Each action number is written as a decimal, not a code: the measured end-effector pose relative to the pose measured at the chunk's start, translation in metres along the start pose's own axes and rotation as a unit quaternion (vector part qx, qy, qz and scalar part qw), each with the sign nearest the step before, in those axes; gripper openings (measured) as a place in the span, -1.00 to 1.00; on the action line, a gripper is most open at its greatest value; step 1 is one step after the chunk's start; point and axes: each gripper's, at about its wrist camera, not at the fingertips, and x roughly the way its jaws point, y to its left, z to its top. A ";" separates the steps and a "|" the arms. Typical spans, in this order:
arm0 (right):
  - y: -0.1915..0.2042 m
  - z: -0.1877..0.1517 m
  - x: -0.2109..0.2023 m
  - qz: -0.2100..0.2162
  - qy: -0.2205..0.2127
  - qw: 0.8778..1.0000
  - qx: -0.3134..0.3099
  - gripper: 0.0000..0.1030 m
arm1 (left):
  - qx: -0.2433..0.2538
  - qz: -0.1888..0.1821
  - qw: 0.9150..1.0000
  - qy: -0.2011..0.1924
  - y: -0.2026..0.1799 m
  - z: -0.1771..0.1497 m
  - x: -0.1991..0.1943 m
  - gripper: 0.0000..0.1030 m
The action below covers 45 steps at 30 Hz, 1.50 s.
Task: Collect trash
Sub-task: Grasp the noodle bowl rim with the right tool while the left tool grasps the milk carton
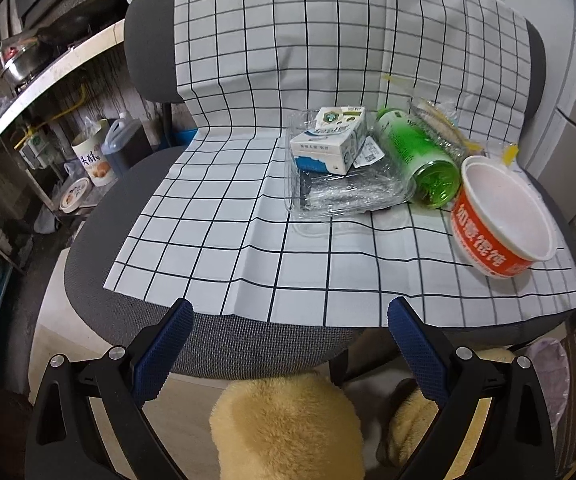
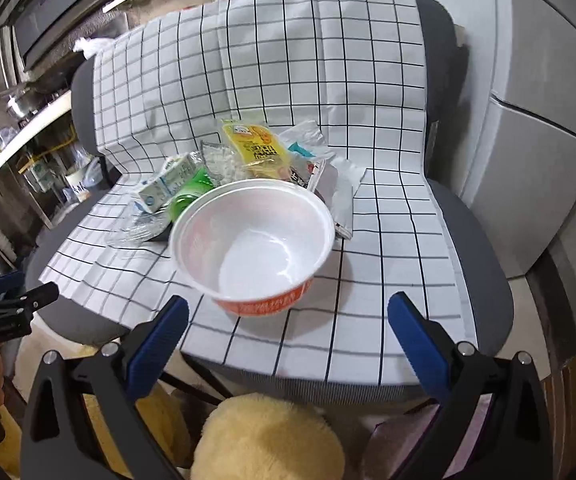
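Trash lies on a chair covered by a white checked cloth (image 1: 248,220). An orange and white paper bowl (image 2: 252,240), tilted on its side, is nearest; it also shows in the left wrist view (image 1: 500,220). A milk carton (image 1: 328,140) rests on a clear plastic tray (image 1: 348,192), beside a green bottle (image 1: 420,156). A yellow wrapper (image 2: 254,146) and white wrappers (image 2: 340,192) lie behind the bowl. My left gripper (image 1: 290,316) is open at the seat's front edge. My right gripper (image 2: 288,312) is open just short of the bowl.
The grey chair seat (image 2: 484,256) and backrest carry the cloth. A kitchen counter with pots (image 1: 48,52) and containers on the floor (image 1: 96,160) stand to the left. A white cabinet (image 2: 536,120) is on the right. Fluffy yellow slippers (image 1: 288,428) are below the grippers.
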 end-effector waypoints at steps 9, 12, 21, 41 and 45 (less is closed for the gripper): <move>-0.009 0.028 0.051 -0.025 0.034 0.999 0.007 0.30 | -0.010 -0.048 0.999 0.006 -0.001 0.011 0.032 0.86; -0.017 0.034 0.068 -0.018 0.044 0.999 0.020 0.14 | 0.006 -0.031 0.999 0.005 -0.007 0.017 0.036 0.86; -0.035 0.028 0.102 0.029 0.065 0.994 0.087 -0.68 | -0.012 -0.051 0.999 0.008 -0.012 0.021 0.027 0.86; -0.097 -0.036 -0.026 -0.011 -0.036 0.991 0.128 -0.88 | 0.029 -0.087 0.995 -0.039 -0.051 0.032 0.010 0.75; -0.100 -0.034 -0.023 -0.002 -0.043 0.990 0.131 -0.88 | 0.026 -0.085 0.995 -0.054 -0.044 0.054 0.023 0.64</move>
